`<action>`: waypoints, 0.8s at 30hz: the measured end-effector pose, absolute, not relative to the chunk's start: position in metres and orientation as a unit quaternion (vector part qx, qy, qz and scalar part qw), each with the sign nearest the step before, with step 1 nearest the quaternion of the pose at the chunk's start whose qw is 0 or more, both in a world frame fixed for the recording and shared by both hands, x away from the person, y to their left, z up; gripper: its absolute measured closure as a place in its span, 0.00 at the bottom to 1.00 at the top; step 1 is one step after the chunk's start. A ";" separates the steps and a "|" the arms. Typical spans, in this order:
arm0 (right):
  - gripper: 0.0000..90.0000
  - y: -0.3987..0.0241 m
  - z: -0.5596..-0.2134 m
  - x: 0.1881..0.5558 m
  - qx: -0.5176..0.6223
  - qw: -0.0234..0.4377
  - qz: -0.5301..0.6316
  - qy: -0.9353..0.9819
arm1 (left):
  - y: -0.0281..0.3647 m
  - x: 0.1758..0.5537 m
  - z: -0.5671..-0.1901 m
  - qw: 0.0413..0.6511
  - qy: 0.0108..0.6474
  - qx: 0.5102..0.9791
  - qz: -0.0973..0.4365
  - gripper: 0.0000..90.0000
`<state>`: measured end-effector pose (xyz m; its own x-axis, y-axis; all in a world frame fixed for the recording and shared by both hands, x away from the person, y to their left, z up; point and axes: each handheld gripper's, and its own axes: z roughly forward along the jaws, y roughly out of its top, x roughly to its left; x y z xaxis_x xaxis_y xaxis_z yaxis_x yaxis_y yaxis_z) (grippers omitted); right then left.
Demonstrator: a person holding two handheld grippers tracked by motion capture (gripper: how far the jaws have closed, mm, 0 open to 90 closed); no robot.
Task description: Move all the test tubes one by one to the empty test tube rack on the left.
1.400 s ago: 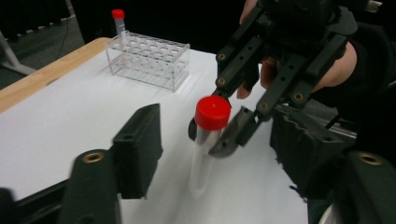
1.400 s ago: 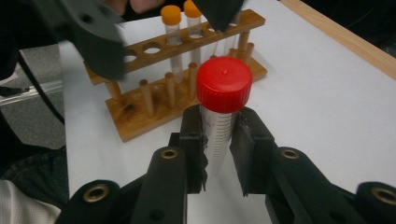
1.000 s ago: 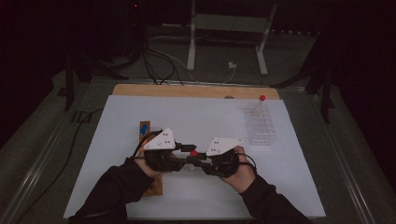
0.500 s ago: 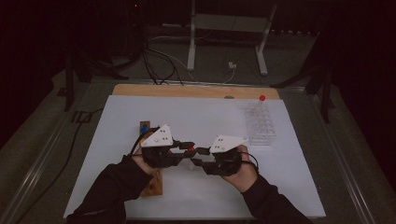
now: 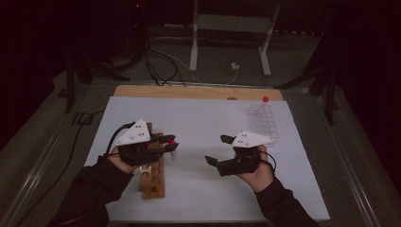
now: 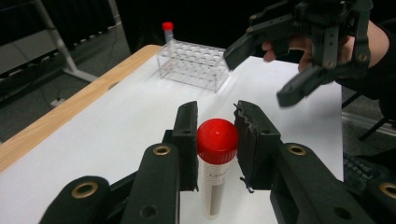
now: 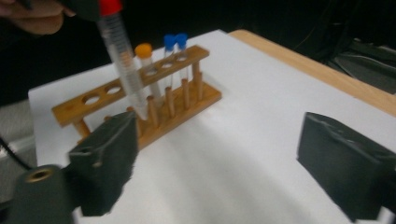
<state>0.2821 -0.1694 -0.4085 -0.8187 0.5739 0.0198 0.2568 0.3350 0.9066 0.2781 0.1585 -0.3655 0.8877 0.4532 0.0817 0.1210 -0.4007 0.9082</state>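
Gripping red-capped tube [image 6: 216, 156], left gripper [image 6: 216, 140]; right gripper [image 5: 223, 149] released

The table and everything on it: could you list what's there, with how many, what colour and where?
table: one, wooden edge at the far side
white sheet: one, covers the table
wooden rack: one, brown, near-left on the sheet
tubes standing in it: three, one orange cap, two blue caps
clear rack: one, transparent, far right
tube in it: one, red cap, far corner
red-capped tube: one, held above the wooden rack
left gripper: black, shut on the red-capped tube
right gripper: black, jaws just opened, nothing between them
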 end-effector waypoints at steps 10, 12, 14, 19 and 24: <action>0.00 -0.179 -0.407 0.284 0.269 0.153 0.520 0.796 | 0.197 0.268 -0.359 0.518 0.213 0.805 0.196 0.80; 0.00 -0.180 -0.407 0.284 0.270 0.154 0.520 0.796 | 0.203 0.266 -0.359 0.516 0.220 0.804 0.199 0.80; 0.00 -0.181 -0.407 0.285 0.270 0.155 0.519 0.796 | 0.208 0.263 -0.360 0.514 0.227 0.802 0.200 0.80; 0.00 -0.182 -0.406 0.285 0.270 0.153 0.520 0.796 | 0.219 0.257 -0.368 0.509 0.240 0.802 0.203 0.80; 0.00 -0.183 -0.407 0.285 0.272 0.153 0.518 0.797 | 0.225 0.255 -0.381 0.506 0.254 0.800 0.200 0.80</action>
